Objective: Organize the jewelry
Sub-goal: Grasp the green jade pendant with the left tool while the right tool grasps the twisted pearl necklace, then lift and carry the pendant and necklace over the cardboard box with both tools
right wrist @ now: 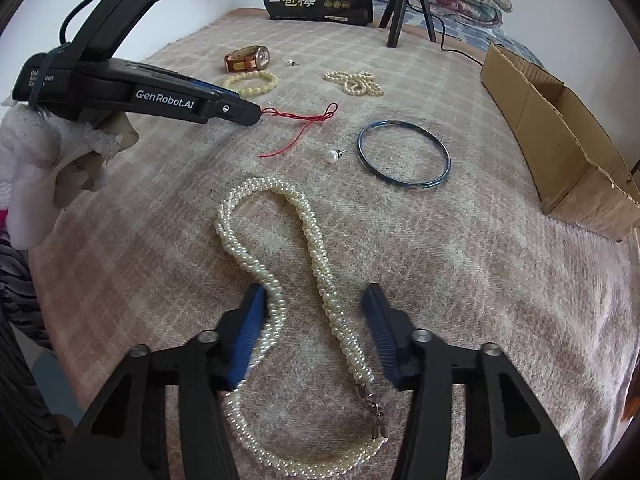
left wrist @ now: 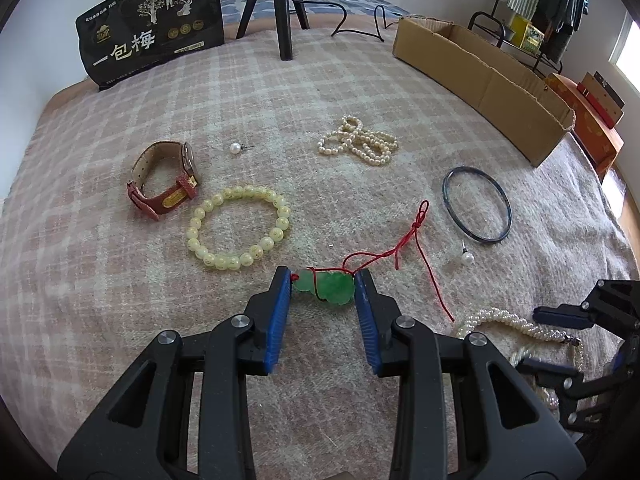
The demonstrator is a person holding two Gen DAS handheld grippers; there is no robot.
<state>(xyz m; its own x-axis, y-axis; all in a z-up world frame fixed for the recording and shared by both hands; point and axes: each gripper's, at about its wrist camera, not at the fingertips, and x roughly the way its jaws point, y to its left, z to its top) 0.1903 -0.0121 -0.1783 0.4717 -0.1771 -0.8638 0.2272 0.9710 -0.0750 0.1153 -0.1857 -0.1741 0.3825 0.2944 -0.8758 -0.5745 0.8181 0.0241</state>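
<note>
My left gripper [left wrist: 322, 276] is shut on a green jade pendant [left wrist: 336, 290], with a blue pad against each end. The pendant's red cord [left wrist: 416, 232] trails off to the right on the blanket. From the right wrist view the left gripper [right wrist: 248, 112] appears side-on, with the cord [right wrist: 304, 118] coming out of its tip. My right gripper [right wrist: 314, 294] stands open over a twisted pearl necklace [right wrist: 276, 196]. Its left pad rests beside one strand, and its right pad is clear of the other. The clasp [right wrist: 374, 408] lies between the jaws.
A red-strapped watch [left wrist: 168, 178], a yellow bead bracelet [left wrist: 218, 262], a loose pearl strand [left wrist: 360, 140], a blue bangle [right wrist: 392, 121] and two pearl studs [left wrist: 236, 148] [left wrist: 467, 258] lie on the plaid blanket. A cardboard box [left wrist: 480, 76] sits at the right, a black bag [left wrist: 152, 28] and a tripod [left wrist: 284, 12] behind.
</note>
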